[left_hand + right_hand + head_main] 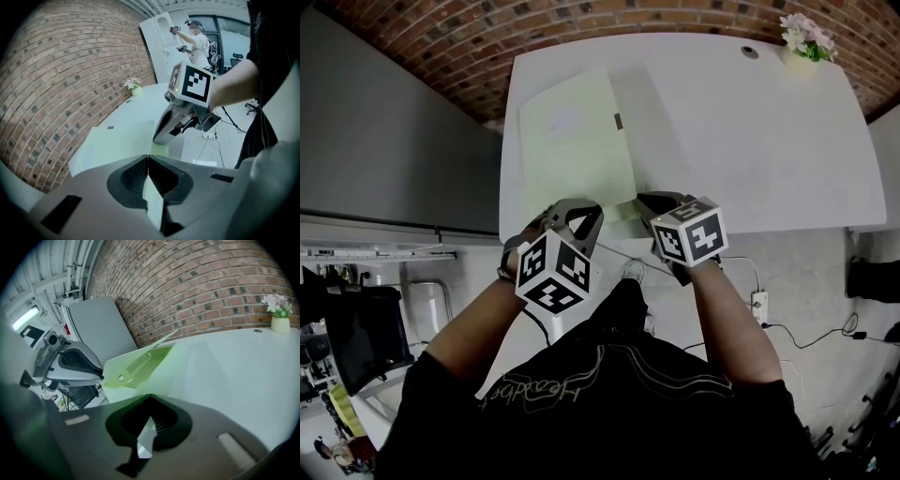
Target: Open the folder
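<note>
Pinching the near edge of the pale green folder with the left tool, jaws pressed together on the thin cover and holding it tilted up, its inner side with a clip strip showing in the right gripper view. Clamping the folder's near right corner with the right tool, jaws closed on a thin sheet, just beside the left one. Lying on the left part of the white worktop, reaching its near edge, well apart from the flower pot at the far right corner.

Folder: thin pale-green plastic, smooth, faintly translucent.
Counter: white, smooth, matt.
Wall, twelve o'clock: rough red brick.
Shirt: black cloth, matt.
</note>
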Action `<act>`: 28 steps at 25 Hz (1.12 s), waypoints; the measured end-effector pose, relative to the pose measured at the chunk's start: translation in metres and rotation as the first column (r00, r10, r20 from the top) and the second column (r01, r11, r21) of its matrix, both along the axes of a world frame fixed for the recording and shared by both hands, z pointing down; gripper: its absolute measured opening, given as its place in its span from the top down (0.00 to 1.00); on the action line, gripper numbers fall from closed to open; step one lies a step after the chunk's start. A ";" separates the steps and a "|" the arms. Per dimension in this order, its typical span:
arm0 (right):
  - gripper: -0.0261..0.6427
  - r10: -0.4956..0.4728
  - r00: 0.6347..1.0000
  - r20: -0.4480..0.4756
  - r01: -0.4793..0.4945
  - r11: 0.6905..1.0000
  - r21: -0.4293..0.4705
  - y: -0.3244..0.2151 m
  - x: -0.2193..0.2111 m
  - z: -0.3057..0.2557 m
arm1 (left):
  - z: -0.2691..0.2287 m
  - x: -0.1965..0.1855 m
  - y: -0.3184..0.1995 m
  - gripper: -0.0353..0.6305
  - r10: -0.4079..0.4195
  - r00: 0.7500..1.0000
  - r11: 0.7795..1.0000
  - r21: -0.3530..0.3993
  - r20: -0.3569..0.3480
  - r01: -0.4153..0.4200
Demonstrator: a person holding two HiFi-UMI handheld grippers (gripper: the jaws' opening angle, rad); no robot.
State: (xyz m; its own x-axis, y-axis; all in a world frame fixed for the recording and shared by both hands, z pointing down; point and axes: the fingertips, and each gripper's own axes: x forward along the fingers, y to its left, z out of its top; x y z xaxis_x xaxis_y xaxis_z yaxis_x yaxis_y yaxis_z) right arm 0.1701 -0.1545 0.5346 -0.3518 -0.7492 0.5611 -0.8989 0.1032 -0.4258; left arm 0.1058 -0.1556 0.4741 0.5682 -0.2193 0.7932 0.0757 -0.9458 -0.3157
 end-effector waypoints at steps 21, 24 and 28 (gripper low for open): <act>0.96 -0.018 0.996 -0.089 0.017 1.000 -0.014 0.001 -0.001 0.003 | -0.013 -0.019 -0.006 0.93 -0.093 0.994 0.986 0.131 -0.063 0.100; 0.96 -0.021 0.996 -0.086 0.020 1.000 -0.013 0.000 -0.002 0.002 | -0.014 -0.020 -0.008 0.93 -0.110 0.991 0.983 0.140 -0.071 0.119; 0.96 -0.025 0.995 -0.092 0.024 1.000 -0.015 0.000 -0.001 0.002 | -0.018 -0.021 -0.010 0.93 -0.131 0.988 0.976 0.164 -0.080 0.143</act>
State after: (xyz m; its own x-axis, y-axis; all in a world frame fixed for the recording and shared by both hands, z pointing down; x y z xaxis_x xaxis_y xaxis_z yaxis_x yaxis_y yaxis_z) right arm 0.1689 -0.1543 0.5365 -0.3163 -0.7332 0.6020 -0.9316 0.1204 -0.3429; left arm 0.0845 -0.1652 0.4557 0.5746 -0.4262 0.6987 -0.0783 -0.8784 -0.4715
